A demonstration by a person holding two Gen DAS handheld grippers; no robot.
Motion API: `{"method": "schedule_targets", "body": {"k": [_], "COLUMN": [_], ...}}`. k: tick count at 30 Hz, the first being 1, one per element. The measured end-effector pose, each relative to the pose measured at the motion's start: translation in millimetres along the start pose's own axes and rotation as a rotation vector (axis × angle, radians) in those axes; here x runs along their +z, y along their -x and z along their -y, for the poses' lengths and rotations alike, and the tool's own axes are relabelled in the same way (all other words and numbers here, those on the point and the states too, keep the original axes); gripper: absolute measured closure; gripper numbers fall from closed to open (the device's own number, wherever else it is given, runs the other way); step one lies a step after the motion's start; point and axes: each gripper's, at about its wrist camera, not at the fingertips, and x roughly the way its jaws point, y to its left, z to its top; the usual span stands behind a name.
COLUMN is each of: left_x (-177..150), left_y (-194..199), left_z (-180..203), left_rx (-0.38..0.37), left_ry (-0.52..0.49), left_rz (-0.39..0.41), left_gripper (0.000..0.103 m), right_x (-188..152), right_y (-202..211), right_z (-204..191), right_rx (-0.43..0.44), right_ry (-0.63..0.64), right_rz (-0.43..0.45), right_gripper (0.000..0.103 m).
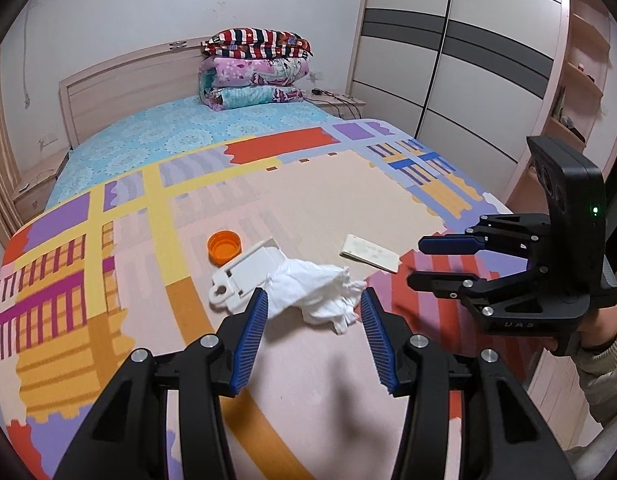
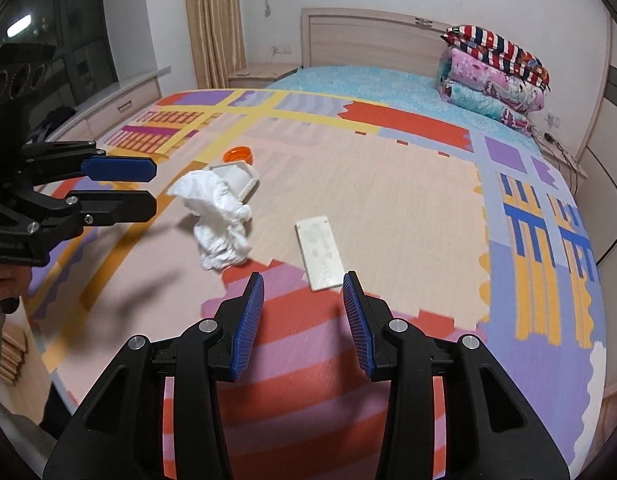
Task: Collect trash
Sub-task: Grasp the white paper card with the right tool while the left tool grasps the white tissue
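Note:
A crumpled white tissue (image 1: 320,292) lies on the patterned play mat (image 1: 108,280) on the bed, partly over a white plastic package (image 1: 244,276). An orange cap (image 1: 224,245) sits just beyond them. A flat white card (image 1: 370,253) lies to the right. My left gripper (image 1: 313,300) is open, its fingertips on either side of the tissue's near edge. My right gripper (image 2: 304,284) is open and empty, just short of the card (image 2: 319,253). It also shows from the side in the left wrist view (image 1: 422,262). The tissue (image 2: 218,220), package (image 2: 238,178) and cap (image 2: 237,155) show in the right wrist view.
Folded quilts (image 1: 254,70) are stacked at the headboard on the blue sheet (image 1: 168,132). A wardrobe (image 1: 460,60) stands to the right of the bed, with a nightstand (image 1: 336,100) and cables beside it. A curtain (image 2: 216,20) and window ledge lie to the left.

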Motion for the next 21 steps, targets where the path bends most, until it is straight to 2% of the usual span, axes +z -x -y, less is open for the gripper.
{"method": "schedule_targets", "body": {"k": [14,21], "left_x": [-3,-6], "left_y": [-40,-55], "left_z": [10,14], "left_rx": [-0.033,0.004], "left_ry": [-0.041,-0.071], "left_rz": [-0.052,-0.086], "left_gripper": [0.057,0.057], "right_x": [17,18], "right_y": [-34,-38], "right_z": [9,7], "right_rx": [0.005,-0.014], "right_ry": [-0.017,-0.002], "right_rz": [-0.038,-0.033], "right_gripper": [0.062,0.062]}}
